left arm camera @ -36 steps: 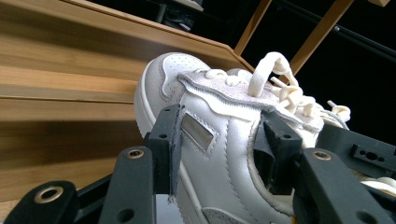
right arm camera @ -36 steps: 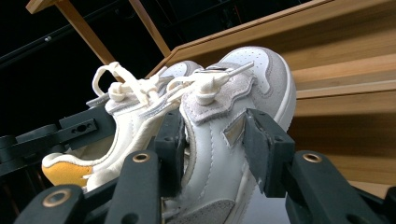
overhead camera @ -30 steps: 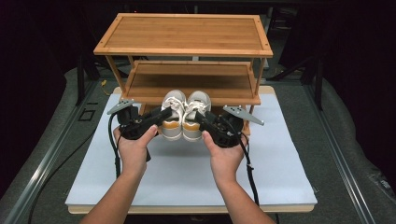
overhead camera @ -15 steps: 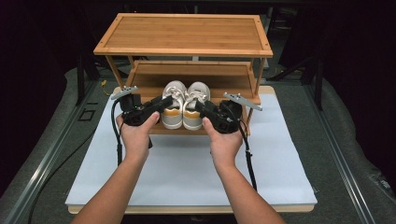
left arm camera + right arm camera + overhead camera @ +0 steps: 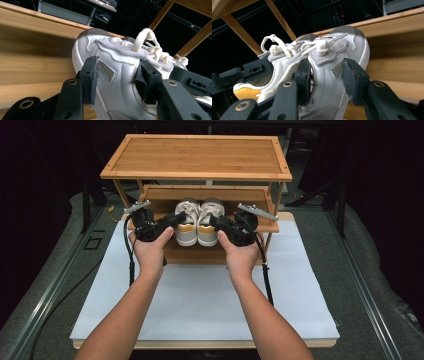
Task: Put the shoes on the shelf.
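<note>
A pair of white sneakers with orange heels hangs toes-first at the front of a bamboo shoe rack [image 5: 200, 157], level with its middle shelf [image 5: 160, 195]. My left gripper [image 5: 172, 220] is shut on the left sneaker [image 5: 186, 227]; its pads [image 5: 91, 77] press the shoe's sides near the tongue [image 5: 117, 75]. My right gripper [image 5: 217, 222] is shut on the right sneaker [image 5: 207, 227], with its pads [image 5: 353, 80] squeezing the upper [image 5: 327, 72] below the laces. I cannot tell whether the soles touch the shelf.
The rack stands at the far end of a white board [image 5: 200, 300] on a wooden table top [image 5: 200, 344]. A lower shelf [image 5: 195, 255] lies beneath the shoes and the top shelf overhangs them. Cables [image 5: 131, 265] trail from both grippers.
Both hands have carried the sneakers away from the person and slightly up, from over the white board to the front of the middle shelf. Both grips are unchanged.
</note>
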A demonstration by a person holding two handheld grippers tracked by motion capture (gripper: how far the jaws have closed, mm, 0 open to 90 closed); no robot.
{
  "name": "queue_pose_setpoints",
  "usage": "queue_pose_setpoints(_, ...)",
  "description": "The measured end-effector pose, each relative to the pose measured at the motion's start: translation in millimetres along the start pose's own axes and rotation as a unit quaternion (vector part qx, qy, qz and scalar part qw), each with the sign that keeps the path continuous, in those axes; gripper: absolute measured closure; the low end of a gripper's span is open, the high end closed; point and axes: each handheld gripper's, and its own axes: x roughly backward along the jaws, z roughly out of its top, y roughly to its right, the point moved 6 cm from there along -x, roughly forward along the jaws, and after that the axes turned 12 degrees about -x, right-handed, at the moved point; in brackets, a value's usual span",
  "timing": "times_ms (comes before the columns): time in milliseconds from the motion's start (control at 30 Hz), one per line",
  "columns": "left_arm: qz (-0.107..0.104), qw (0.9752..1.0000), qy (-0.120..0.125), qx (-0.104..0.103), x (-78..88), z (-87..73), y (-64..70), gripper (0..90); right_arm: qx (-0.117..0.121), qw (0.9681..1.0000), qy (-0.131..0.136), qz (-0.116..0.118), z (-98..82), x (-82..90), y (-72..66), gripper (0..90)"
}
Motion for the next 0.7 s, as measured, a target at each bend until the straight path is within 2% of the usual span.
queue_pose_setpoints(167,0.001,1.0000,-0.006,0.006,-9.9,2.2,-5.6,55.4,0.000,1.0000,-0.007,-0.003,4.7,-8.4,5.3,59.2)
queue_pose_setpoints(233,0.005,0.9999,-0.012,-0.001,-15.5,3.7,-6.9,55.4,0.000,1.0000,-0.004,-0.004,7.3,-14.4,9.1,59.2)
queue_pose_setpoints(300,0.003,0.9999,-0.013,0.003,-17.7,3.9,-7.5,55.4,-0.004,1.0000,-0.005,-0.003,9.2,-17.0,12.2,59.2)
queue_pose_setpoints(333,-0.002,0.9998,-0.015,0.015,-21.4,3.4,-9.1,55.4,-0.004,1.0000,-0.006,-0.003,10.1,-17.9,13.4,59.2)
queue_pose_setpoints(533,-0.008,0.9995,-0.017,0.026,-26.6,2.6,-12.6,55.3,-0.004,0.9999,-0.012,-0.007,14.2,-22.2,17.5,59.1)
queue_pose_setpoints(700,-0.005,0.9995,-0.021,0.022,-33.0,4.2,-13.6,55.3,-0.007,0.9999,-0.012,-0.010,18.2,-25.9,21.6,59.0)
